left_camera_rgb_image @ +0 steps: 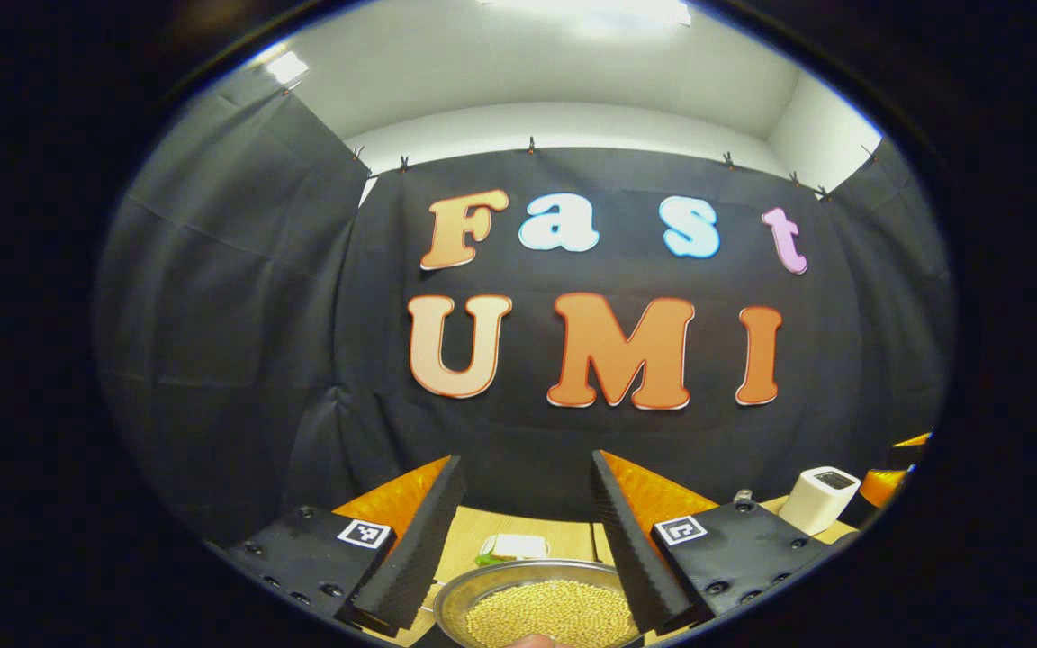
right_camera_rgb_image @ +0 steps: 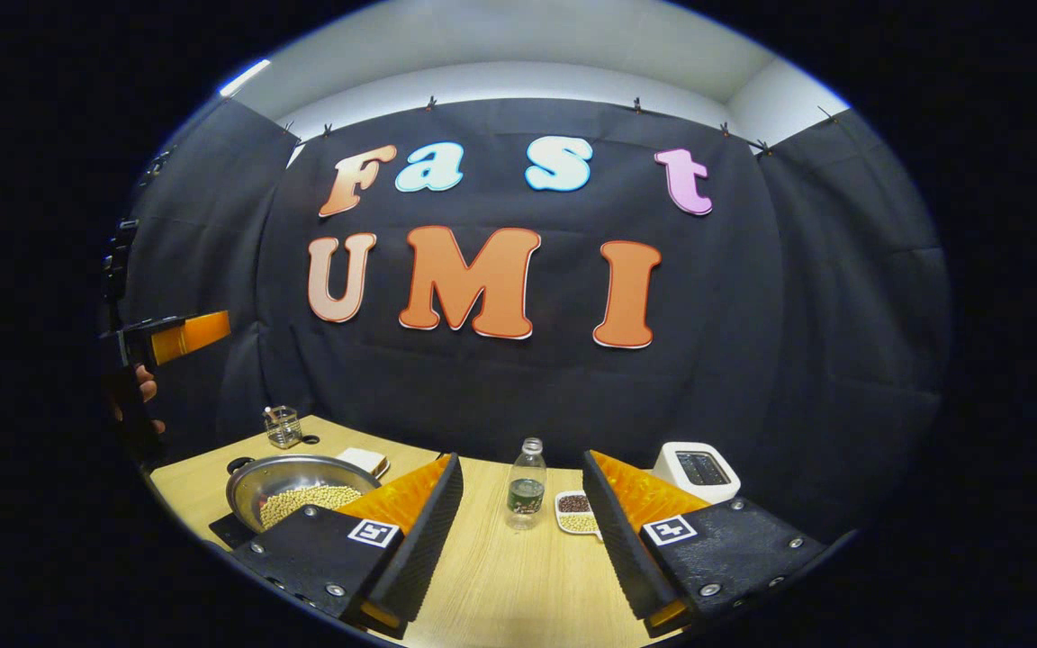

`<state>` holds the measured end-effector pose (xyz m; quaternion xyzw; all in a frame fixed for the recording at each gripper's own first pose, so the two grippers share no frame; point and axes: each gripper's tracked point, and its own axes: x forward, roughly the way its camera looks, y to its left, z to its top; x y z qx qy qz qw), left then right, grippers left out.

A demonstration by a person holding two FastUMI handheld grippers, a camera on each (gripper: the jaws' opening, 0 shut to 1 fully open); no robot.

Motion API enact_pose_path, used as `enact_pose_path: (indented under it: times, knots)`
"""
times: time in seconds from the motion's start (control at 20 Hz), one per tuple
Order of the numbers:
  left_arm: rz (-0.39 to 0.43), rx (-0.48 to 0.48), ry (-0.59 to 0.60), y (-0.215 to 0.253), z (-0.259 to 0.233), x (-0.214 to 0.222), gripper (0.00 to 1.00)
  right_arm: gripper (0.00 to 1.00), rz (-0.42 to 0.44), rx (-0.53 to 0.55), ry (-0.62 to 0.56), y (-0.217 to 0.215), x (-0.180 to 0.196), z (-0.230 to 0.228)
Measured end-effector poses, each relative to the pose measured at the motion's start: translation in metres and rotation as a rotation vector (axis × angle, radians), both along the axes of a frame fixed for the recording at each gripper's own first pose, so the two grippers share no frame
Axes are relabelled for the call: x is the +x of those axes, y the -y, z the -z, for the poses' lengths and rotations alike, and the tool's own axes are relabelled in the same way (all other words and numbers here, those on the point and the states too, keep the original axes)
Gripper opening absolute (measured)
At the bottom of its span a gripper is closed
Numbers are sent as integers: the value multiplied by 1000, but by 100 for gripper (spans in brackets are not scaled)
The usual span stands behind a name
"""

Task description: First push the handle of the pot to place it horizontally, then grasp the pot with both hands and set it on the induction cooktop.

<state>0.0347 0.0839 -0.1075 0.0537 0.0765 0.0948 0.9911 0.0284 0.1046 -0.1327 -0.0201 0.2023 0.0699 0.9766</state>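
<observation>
No words or numbers can be read on any object. Square black-and-white coded tags (left_camera_rgb_image: 364, 533) sit at 7 and 5 o'clock on the left gripper (left_camera_rgb_image: 526, 459), and likewise on the right gripper (right_camera_rgb_image: 520, 457). The label on the bottle (right_camera_rgb_image: 527, 483) is too small to read.

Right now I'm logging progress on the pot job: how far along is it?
Looks done: the pot of beans appears to sit on a dark slab, probably the induction cooktop. In hand: nothing; the left hand-held gripper and right hand-held gripper are open and raised. Left: confirm the placement; the handle's position isn't clear.
</observation>
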Motion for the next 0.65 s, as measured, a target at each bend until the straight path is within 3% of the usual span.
enact_pose_path:
  times: [0.15,0.35,0.65]
  knots:
    - [19,13,42,19,-27,-4,99,83,-10,-30,39,15,1,-16]
    - [34,8,117,41,-62,-9,97,84,1,-23,110,32,2,-46]
    - [73,16,138,74,-100,-23,96,85,17,5,209,60,4,-87]
